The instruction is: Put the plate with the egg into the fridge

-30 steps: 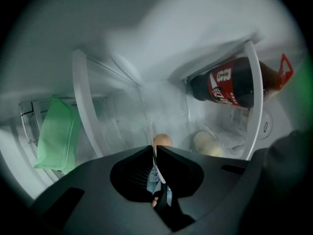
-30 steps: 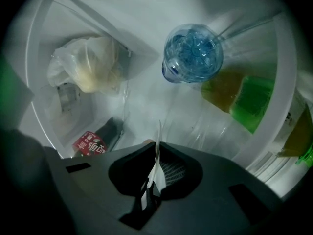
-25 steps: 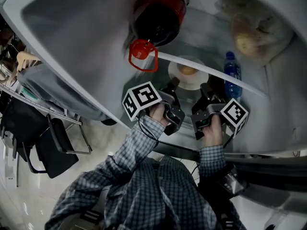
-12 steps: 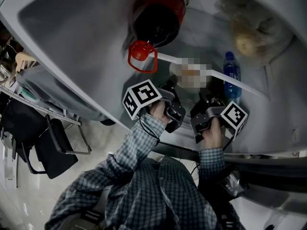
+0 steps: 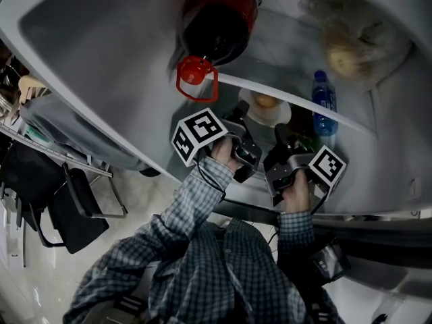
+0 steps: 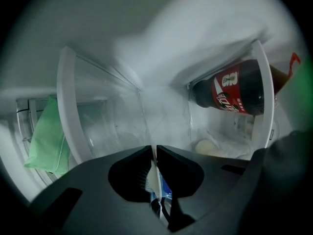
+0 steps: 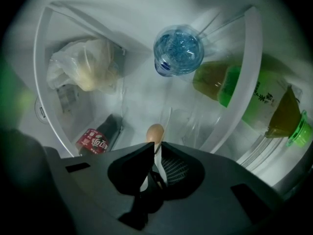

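Note:
A white plate [image 5: 268, 111] with a brown egg [image 5: 266, 100] sits low over the fridge shelf [image 5: 297, 101]. My left gripper [image 5: 237, 113] is at its left rim and my right gripper [image 5: 280, 135] at its near right rim. In the left gripper view the left gripper [image 6: 155, 148] is shut on the thin white plate [image 6: 155, 176] rim. In the right gripper view the right gripper [image 7: 155, 146] has just been opening. The plate [image 7: 147, 179] rim still lies between its slightly parted jaws, and the egg [image 7: 155, 132] shows just beyond the tips.
A dark cola bottle [image 5: 219, 25] with a red cap lies on the shelf above. A blue water bottle [image 5: 324, 100] stands right of the plate, beside a green tea bottle [image 7: 244, 97]. A plastic bag of food [image 5: 351, 52] sits at the back right.
Plate and both grippers stay at the same spot inside the fridge; only the head view has shifted slightly.

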A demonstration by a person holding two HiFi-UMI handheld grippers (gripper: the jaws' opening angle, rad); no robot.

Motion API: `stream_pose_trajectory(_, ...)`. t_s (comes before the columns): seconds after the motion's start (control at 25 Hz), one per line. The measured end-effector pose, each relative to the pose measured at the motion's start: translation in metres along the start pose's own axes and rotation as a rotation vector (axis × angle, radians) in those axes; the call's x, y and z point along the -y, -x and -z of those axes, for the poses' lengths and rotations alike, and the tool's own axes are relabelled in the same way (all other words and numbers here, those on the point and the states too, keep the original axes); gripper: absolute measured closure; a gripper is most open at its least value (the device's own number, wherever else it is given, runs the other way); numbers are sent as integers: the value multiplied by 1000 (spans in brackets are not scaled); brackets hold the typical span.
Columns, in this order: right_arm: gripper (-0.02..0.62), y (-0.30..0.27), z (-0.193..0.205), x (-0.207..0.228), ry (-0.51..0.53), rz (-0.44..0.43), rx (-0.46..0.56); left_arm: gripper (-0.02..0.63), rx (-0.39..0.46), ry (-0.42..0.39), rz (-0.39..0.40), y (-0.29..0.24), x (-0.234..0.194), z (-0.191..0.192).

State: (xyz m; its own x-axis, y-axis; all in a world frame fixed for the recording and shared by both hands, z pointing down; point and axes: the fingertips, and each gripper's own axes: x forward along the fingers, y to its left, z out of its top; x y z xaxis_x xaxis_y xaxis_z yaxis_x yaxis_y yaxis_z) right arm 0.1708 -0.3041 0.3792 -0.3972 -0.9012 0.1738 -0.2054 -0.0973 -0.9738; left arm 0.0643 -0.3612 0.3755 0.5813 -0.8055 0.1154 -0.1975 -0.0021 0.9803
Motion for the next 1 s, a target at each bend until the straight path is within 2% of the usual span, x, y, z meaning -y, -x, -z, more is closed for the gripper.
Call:
stream_pose_trajectory(0.32,571,6,8,2,-14,-6,-15,577,5,-9,-4,-3,0,0)
stream_pose_trajectory(0.48,571,7,15,-8,7,-45,-33,577,9,-16,-12,-4,0,0)
stream_pose_trajectory(0.64,571,7,15,-8,40,-42,-40,577,8,-14,-11,-5,-1,1)
stream_pose_trajectory(0.68,571,7,15,-9,85,-38,-42,577,6,-14,-11,-5,-1,1)
stream_pose_trajectory(0.76,571,7,16,-13,246,-21,-49,577,3,-14,-10,-6,0,2)
stream_pose_trajectory(0.96,571,8,20,-22,841,75,-36,577,-5,-15,-9,-7,-1,2)
stream_pose_trajectory(1.0,554,8,21,-23,950,92,-31,577,-7,-15,-9,-7,-1,2)
